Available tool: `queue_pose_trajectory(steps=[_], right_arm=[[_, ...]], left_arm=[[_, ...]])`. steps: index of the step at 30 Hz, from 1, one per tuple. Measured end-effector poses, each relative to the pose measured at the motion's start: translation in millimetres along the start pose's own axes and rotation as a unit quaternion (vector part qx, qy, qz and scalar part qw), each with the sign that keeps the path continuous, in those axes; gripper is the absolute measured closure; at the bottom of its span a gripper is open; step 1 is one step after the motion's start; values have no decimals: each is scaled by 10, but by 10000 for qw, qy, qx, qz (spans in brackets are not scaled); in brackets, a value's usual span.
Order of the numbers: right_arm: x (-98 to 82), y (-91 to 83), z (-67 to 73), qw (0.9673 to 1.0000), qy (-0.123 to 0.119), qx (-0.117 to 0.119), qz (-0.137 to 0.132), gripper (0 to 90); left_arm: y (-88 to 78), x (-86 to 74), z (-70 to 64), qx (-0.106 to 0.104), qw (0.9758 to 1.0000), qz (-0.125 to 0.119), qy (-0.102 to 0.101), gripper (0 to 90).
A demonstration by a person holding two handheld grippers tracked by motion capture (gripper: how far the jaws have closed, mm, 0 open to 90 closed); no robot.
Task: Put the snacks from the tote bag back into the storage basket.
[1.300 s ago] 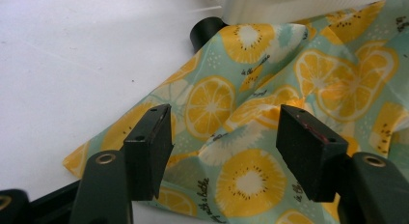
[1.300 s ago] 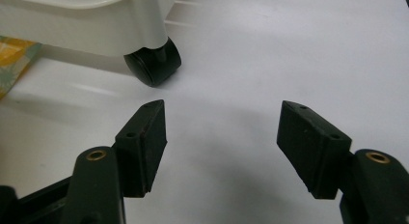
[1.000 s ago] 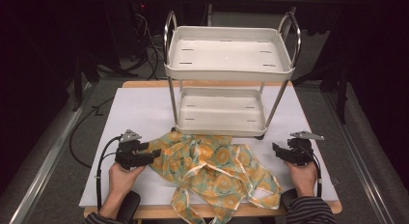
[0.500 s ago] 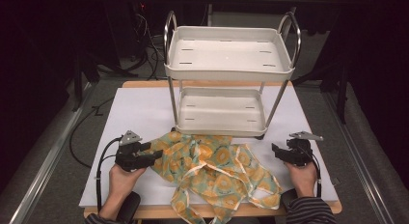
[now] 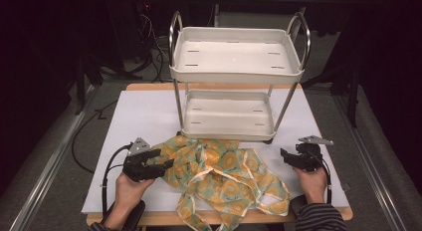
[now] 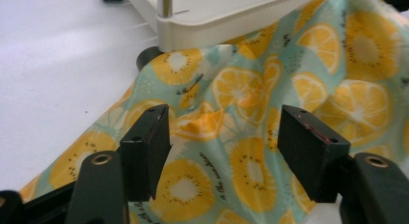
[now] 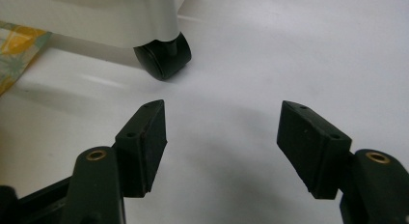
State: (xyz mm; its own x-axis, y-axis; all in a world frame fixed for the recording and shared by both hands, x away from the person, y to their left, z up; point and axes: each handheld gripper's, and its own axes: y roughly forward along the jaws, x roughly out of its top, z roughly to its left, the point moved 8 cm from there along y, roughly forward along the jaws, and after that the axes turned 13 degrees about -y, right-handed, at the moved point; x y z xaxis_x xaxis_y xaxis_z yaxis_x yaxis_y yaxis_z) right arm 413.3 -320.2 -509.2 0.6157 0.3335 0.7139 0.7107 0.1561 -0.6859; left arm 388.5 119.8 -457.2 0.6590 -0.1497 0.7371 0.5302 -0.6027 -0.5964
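Bench (image 5: 144, 116) lying under white sheet, two-tier cart (image 5: 238, 57) standing at its far middle. Fruit-print cloth (image 5: 224, 171) sprawling crumpled in front of cart, one edge reaching under the lower tray, ribbon ties trailing toward near edge. Left hand-held gripper (image 5: 166, 164) hovering over cloth's left edge, jaws having just been opening, standing wide, cloth below them ungripped. Right hand-held gripper (image 5: 284, 155) sitting wide open over bare sheet, gripping nothing, near black caster (image 7: 163, 57)

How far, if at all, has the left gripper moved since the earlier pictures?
Yes. The left gripper has edged slightly toward the cart, farther over the fruit-print cloth.
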Motion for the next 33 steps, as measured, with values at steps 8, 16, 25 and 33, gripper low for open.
queue_pose_trajectory(steps=[8,16,25,33], right_arm=[[-8,11,1,10000,22,5,38,351],[-7,10,5,10000,10,5,48,352],[-26,26,-2,9999,50,-13,134,353],[-30,24,-11,9999,45,-27,124,352]], left_arm=[[-32,-20,-167,-311,9995,72,43,343],[-53,-54,-343,-570,9982,125,151,335],[-78,-80,-534,-723,9965,143,392,321],[-40,-132,-677,-884,9942,292,540,298]])
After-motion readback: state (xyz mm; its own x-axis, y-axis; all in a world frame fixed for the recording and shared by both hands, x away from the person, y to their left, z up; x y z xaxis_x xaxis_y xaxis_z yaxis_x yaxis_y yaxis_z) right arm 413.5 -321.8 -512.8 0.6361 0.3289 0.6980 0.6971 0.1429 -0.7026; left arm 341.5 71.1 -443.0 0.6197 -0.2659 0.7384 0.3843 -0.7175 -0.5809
